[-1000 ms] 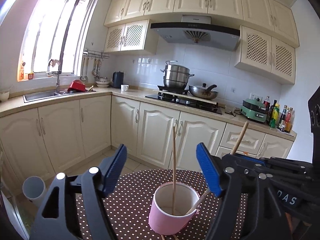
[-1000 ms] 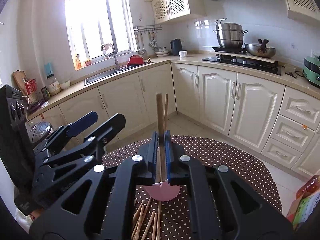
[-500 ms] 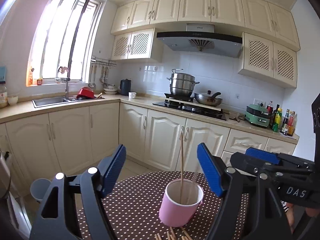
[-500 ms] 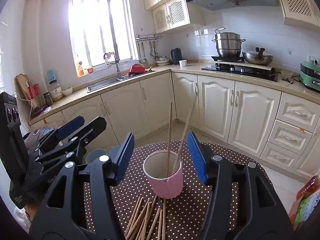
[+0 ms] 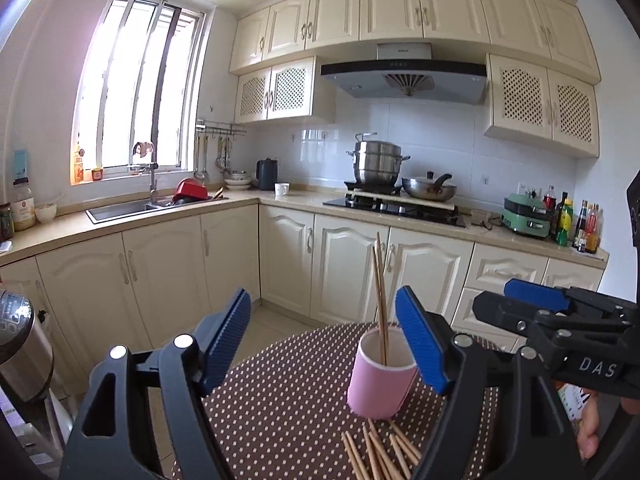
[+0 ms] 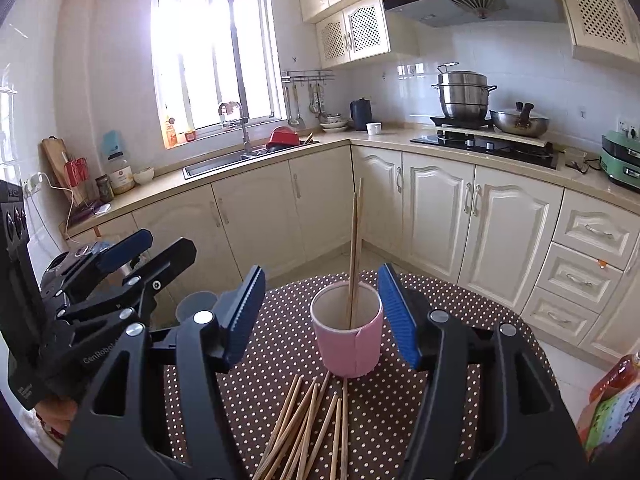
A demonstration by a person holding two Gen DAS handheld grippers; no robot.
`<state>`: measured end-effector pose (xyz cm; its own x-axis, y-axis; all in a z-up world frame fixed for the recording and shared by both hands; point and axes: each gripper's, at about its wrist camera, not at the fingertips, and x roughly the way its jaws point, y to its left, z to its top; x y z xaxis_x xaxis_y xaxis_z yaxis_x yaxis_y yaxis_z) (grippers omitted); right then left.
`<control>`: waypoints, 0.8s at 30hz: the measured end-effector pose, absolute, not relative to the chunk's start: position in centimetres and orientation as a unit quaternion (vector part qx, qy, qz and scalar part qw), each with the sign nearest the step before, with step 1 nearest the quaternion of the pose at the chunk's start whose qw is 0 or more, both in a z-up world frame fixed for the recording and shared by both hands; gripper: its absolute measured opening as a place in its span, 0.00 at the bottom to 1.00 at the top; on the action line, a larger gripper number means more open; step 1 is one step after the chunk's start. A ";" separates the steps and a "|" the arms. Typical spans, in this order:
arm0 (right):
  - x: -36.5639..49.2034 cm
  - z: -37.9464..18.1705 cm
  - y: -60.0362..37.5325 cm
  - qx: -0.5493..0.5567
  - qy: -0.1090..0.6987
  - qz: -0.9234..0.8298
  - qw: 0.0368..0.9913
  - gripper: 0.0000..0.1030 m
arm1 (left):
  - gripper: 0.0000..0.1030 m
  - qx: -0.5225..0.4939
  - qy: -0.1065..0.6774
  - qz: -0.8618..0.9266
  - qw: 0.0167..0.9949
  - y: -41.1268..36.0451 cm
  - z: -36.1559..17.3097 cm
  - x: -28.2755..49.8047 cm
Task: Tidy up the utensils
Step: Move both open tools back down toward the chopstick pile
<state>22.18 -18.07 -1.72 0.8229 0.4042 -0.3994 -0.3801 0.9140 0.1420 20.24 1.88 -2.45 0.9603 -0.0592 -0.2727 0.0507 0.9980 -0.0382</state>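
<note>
my right gripper (image 6: 322,316): jaws opening, empty | left gripper (image 5: 324,344): wide, empty | loose chopsticks (image 6: 308,424) lie below, pointing toward cup (image 6: 347,334), nearer right

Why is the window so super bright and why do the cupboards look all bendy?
In both wrist views the window is washed out white by daylight, so nothing outside shows. The fisheye lenses bow straight lines: the wall cabinets curve in the left wrist view, the base cabinets in the right, and the corners go dark. The pink cup and chopsticks stay sharp.
</note>
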 end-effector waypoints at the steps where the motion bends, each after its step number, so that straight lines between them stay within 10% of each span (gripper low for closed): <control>1: 22.0 -1.9 -18.1 0.029 0.218 0.205 0.954 0.57 | 0.71 -0.015 0.143 -0.030 0.989 1.9 -2.7 20.0; 24: 19.3 -10.3 -20.8 0.036 0.318 0.204 0.925 0.57 | 0.71 -0.021 0.328 -0.091 0.940 1.3 -12.8 19.7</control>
<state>19.29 -20.84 -10.31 0.7143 0.3997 -0.5744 -0.3543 0.9144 0.1957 19.70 1.29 -12.75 0.7680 -0.1854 -0.6130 0.1580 0.9825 -0.0991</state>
